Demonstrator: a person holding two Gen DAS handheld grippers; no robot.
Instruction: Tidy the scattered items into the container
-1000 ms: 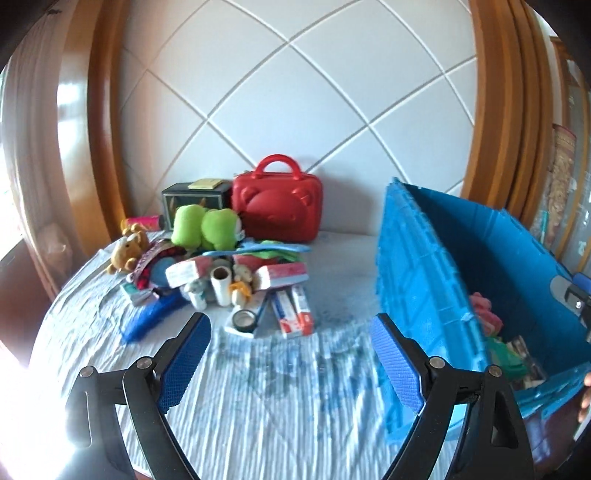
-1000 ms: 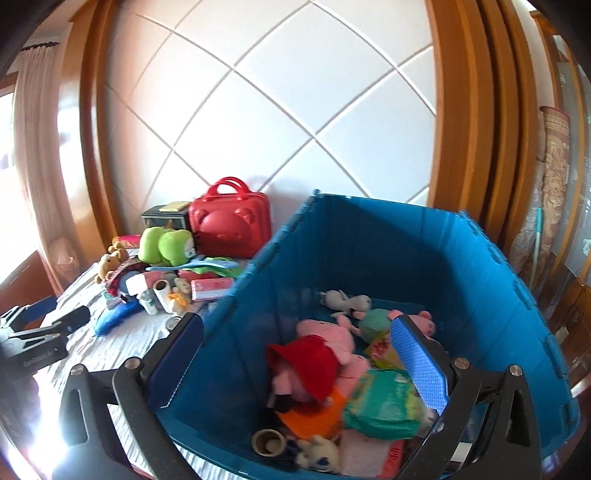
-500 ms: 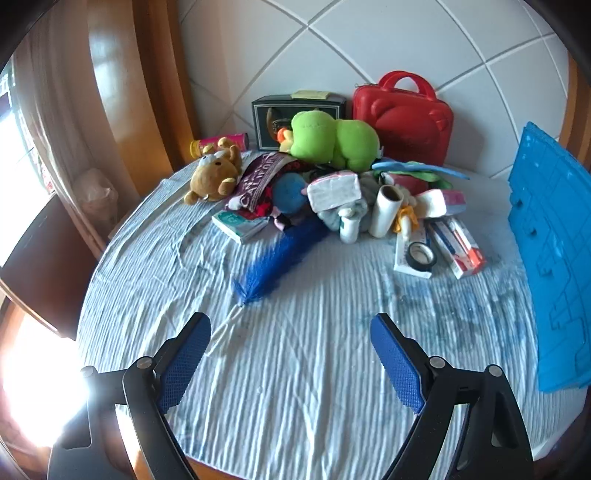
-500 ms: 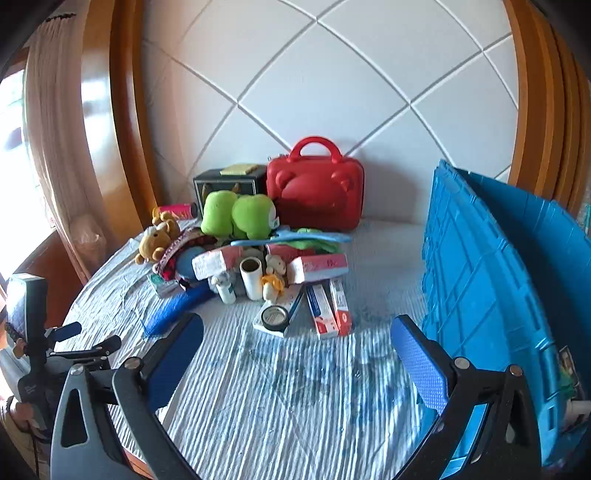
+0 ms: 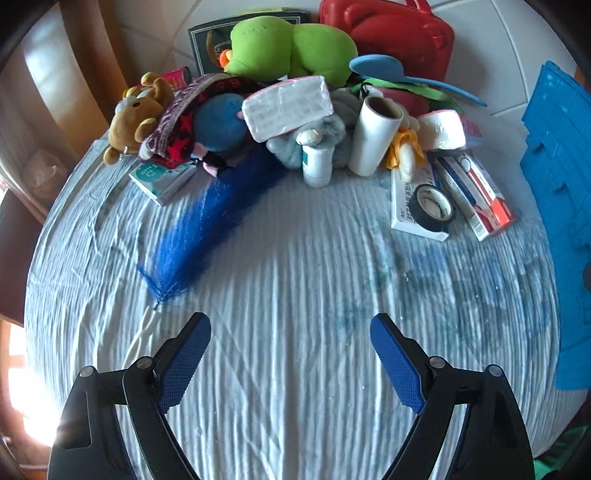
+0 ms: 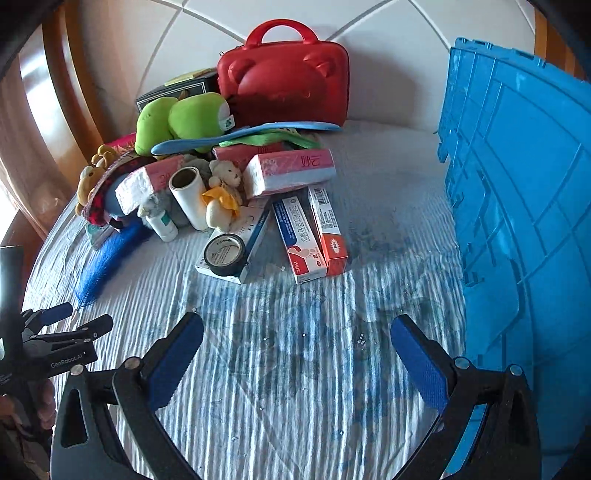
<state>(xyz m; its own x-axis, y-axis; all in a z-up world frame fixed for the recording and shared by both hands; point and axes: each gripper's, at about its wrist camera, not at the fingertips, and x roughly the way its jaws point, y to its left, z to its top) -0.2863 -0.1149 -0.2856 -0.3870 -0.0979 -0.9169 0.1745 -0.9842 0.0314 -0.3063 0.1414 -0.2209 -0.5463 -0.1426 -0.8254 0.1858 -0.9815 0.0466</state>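
Note:
A pile of items lies at the table's far side: a green plush [image 5: 291, 48], a brown bear [image 5: 136, 114], a blue feather duster [image 5: 207, 225], a white roll [image 5: 373, 136], a small white bottle [image 5: 316, 164], black tape [image 5: 433, 206] on a white box, and boxed tubes [image 6: 314, 236]. The blue container [image 6: 524, 206] stands at the right. My left gripper [image 5: 290, 350] is open and empty, above bare cloth short of the pile. My right gripper [image 6: 295, 350] is open and empty, short of the boxed tubes, beside the container wall.
A red case [image 6: 284, 85] and a dark box [image 5: 210, 33] stand against the padded wall behind the pile. The round table has a white ribbed cloth [image 5: 295, 295]. The left gripper also shows in the right wrist view [image 6: 66, 325] at the left edge.
Both grippers moved down and forward toward the pile. The right gripper swung left, away from the container's inside, and now faces the table. Both stayed open.

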